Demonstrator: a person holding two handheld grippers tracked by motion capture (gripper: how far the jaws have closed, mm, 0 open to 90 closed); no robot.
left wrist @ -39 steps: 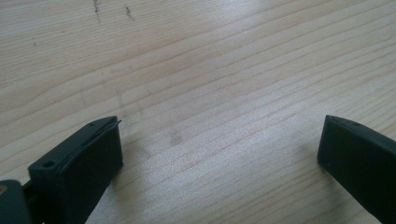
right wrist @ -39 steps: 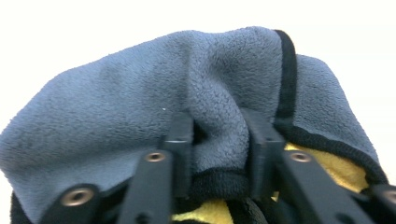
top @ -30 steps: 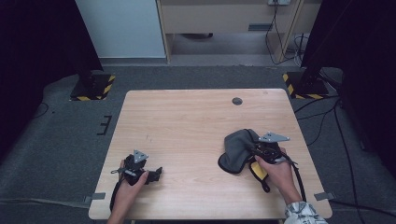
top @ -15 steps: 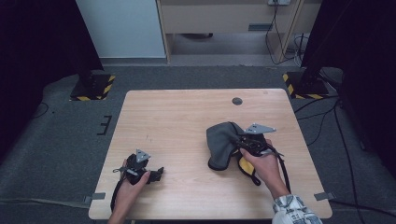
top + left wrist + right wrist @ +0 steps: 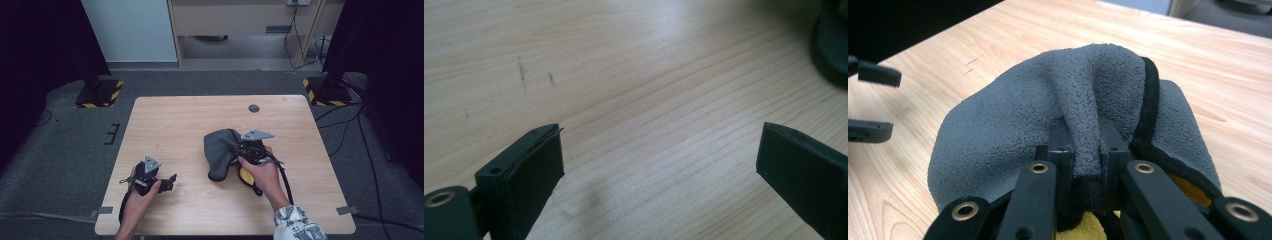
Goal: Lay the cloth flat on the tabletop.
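Observation:
A grey fleece cloth [image 5: 218, 151] with a black hem lies bunched on the right half of the wooden table [image 5: 190, 120]. My right gripper [image 5: 240, 148] is shut on a pinched fold of it. In the right gripper view the grey cloth [image 5: 1013, 125] rises as a ridge between the jaws of the right gripper [image 5: 1085, 137], with a yellow cloth [image 5: 1088, 225] peeking out beneath. That yellow cloth [image 5: 245, 175] also shows under the hand in the high view. My left gripper [image 5: 169, 182] rests open near the table's front left, and the left gripper [image 5: 659, 150] has only bare wood between its jaws.
A small dark round disc [image 5: 254, 108] sits near the table's far edge. Black stands with yellow-striped bases [image 5: 100, 95] flank the table on the floor. A cable [image 5: 280, 170] trails from the right gripper over the wrist.
My right gripper has dragged the grey cloth leftward toward the table's middle, and the fold has bunched higher. The left gripper has stayed put.

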